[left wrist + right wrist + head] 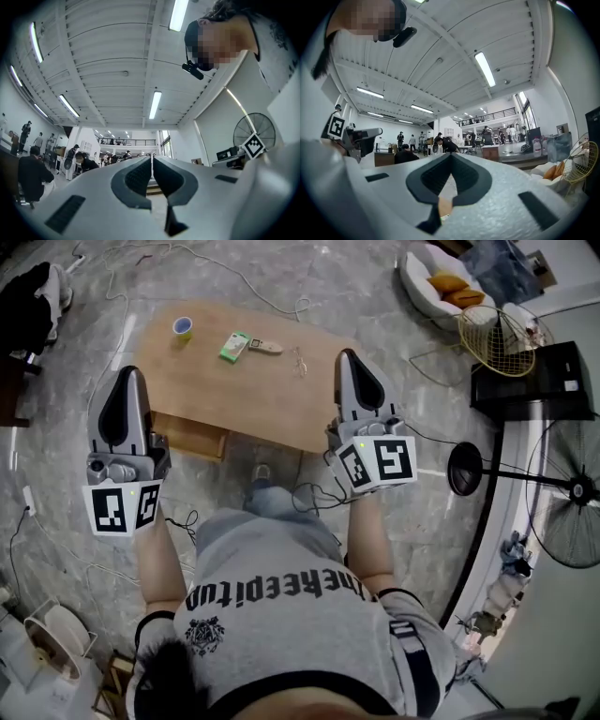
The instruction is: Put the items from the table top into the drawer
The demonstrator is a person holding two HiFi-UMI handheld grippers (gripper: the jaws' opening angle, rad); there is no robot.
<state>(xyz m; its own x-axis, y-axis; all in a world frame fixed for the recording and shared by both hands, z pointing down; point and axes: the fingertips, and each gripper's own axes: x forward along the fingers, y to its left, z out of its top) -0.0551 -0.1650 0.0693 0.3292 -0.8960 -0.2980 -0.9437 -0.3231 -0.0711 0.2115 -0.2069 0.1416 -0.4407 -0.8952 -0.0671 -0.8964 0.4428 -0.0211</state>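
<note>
Grey marbled floor, crossed by loose cables, surrounds a low wooden table (272, 399) at the upper middle of the head view, and the task's things all lie along its far half, well apart from both grippers. Counted, there are four: one blue-and-green cup (183, 328) standing upright at the upper left, one green-and-white packet (234, 345) lying flat, one pale oblong thing (265, 347) just beside the packet, and one thin wiry thing (300, 362) too small to name. One drawer (190, 435) hangs under the table's near edge, toward the left; whether it is pulled out at all I cannot tell. Two grippers are held out in front of the person, roughly level: the left gripper (127, 379) short of the table's left corner, the right gripper (351, 360) over its right end. Each gripper's own view shows the jaws pressed together with nothing between them. Closed and empty like this, they look merely carried toward the table, so I judge no item is stowed yet. One standing fan (572, 491) sits at the right.
</note>
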